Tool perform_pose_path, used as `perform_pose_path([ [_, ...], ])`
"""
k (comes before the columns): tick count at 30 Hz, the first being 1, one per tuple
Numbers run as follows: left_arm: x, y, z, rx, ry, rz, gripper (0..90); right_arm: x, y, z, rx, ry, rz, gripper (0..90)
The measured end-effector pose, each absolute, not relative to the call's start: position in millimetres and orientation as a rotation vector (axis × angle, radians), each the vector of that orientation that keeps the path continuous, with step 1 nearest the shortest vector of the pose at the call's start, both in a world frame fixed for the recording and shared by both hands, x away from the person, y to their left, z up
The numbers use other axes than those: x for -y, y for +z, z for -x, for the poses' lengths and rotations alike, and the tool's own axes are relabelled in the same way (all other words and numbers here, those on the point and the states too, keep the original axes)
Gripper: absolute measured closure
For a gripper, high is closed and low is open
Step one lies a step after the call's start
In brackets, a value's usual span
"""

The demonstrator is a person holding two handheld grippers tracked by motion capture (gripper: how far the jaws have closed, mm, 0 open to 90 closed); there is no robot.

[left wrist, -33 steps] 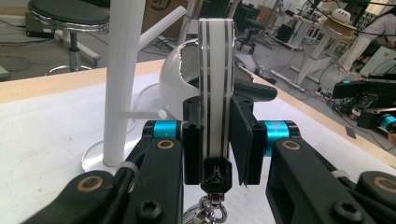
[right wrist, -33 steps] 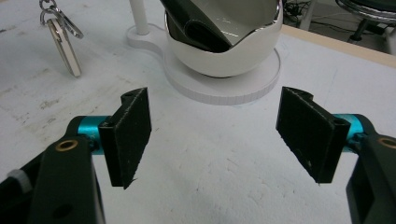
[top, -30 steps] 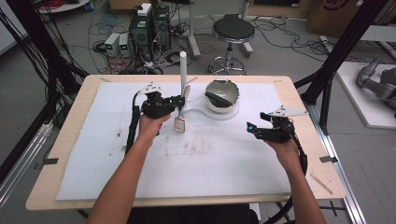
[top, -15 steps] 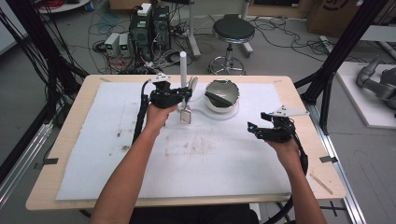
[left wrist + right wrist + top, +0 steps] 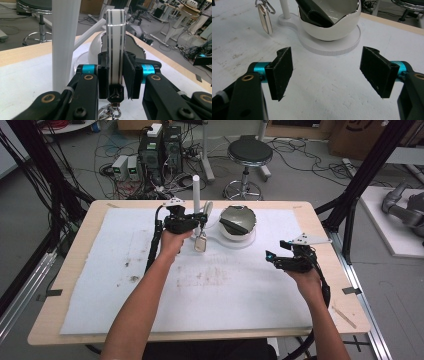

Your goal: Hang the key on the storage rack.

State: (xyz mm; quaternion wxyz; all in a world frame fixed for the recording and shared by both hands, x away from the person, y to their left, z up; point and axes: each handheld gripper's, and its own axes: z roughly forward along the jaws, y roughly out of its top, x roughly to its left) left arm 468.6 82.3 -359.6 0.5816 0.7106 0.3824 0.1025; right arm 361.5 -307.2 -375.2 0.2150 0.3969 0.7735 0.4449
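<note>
My left gripper [image 5: 199, 221] [image 5: 115, 73] is shut on a flat white-and-silver key fob [image 5: 114, 42], held upright next to a white post [image 5: 196, 193] [image 5: 63, 42]. A key ring and a small metal tag [image 5: 201, 243] [image 5: 265, 22] dangle below the jaws, just above the cloth. The post rises from a white stand [image 5: 337, 47] that also carries a white bowl [image 5: 239, 224] [image 5: 329, 27] with a dark object inside. My right gripper [image 5: 273, 260] [image 5: 327, 72] stands open over the cloth, near side of the bowl, with nothing between its fingers.
A white cloth [image 5: 150, 285] with brown stains covers most of the wooden table [image 5: 80, 265]. Beyond the far edge are a stool [image 5: 249, 152], computers [image 5: 160, 147] and cables on the floor. A black frame leg [image 5: 350, 215] stands at the right.
My left gripper has moved farther away and to the right with the key fob, up beside the white post. The right gripper has stayed almost still and open.
</note>
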Motion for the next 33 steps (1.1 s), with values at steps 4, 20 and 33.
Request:
perform_pose_path([
  [4,-75.7,-349.7,-471.2,-0.878,0.251,-1.656,75.2,307.5,-375.5,-361.9,-2.149,1.229,-1.093,26.9],
  [20,-68.7,-356.8,-482.6,-0.978,0.261,-1.680,75.1,311.8,-375.2,-359.4,-2.146,1.238,-1.099,27.1],
  [33,-75.0,-364.3,-479.0,-0.984,0.272,-1.677,74.4,310.2,-374.7,-359.3,-2.146,1.244,-1.104,27.2],
])
